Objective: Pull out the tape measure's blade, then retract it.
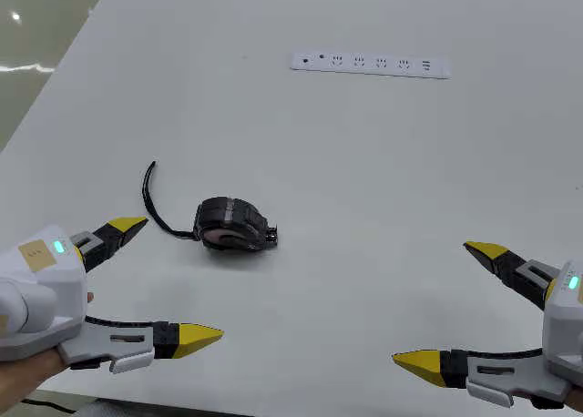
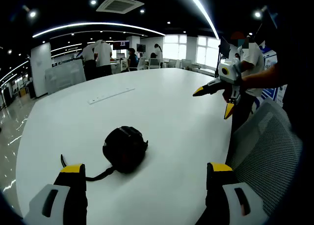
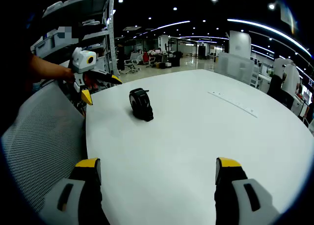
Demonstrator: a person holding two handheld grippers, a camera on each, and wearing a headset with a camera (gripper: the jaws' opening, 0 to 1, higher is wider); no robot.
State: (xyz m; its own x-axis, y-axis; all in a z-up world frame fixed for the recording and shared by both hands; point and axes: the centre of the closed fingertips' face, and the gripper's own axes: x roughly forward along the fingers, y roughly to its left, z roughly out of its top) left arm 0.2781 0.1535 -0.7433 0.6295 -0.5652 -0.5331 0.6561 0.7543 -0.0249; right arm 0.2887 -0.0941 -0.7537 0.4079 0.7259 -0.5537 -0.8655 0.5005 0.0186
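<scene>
Left gripper point(image 1: 178, 276) and right gripper point(image 1: 433, 301) gape; we judge the tape measure point(image 1: 232, 224) rigid, hefty: clamp its case.

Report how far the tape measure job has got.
Nothing looks done: the tape measure lies on the table, no blade showing. Nothing in hand: left gripper and right gripper are open, apart from it. Left: grasp, pull, retract.

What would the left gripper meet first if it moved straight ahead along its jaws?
Probably the tape measure, which lies ahead between the open jaws of the left gripper, slightly off centre; the depth is unclear.
</scene>
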